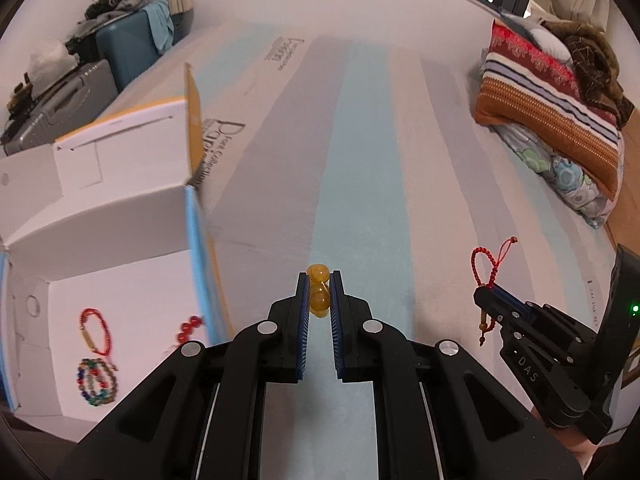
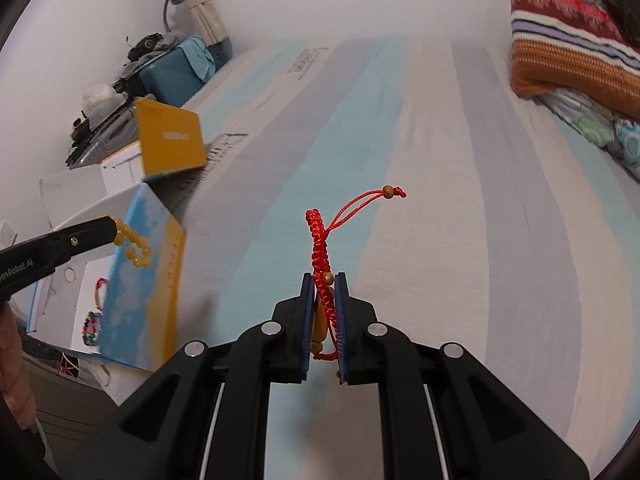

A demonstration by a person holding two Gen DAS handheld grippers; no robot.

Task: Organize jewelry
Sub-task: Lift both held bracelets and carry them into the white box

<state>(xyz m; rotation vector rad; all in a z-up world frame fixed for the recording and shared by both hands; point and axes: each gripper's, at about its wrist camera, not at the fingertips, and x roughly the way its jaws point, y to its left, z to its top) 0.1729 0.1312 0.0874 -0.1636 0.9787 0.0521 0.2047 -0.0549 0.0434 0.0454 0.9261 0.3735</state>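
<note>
Amber beads (image 1: 319, 290), red cord bracelet (image 2: 322, 256), dangling.

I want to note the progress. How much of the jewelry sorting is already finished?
Done: a red cord bracelet, a multicolored bead bracelet and red beads lie in the open box. In hand: the left gripper holds the yellow bead bracelet; the right gripper holds a red braided bracelet. Left: placing both in the box.

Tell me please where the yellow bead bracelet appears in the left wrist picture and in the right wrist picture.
Left wrist view: the yellow bead bracelet is at bottom centre, clamped between the left gripper fingers.
Right wrist view: the same bracelet hangs at the left edge from the tip of the left gripper, in front of the box.
Shared landmark: the open white box with the blue and yellow outside.
</note>
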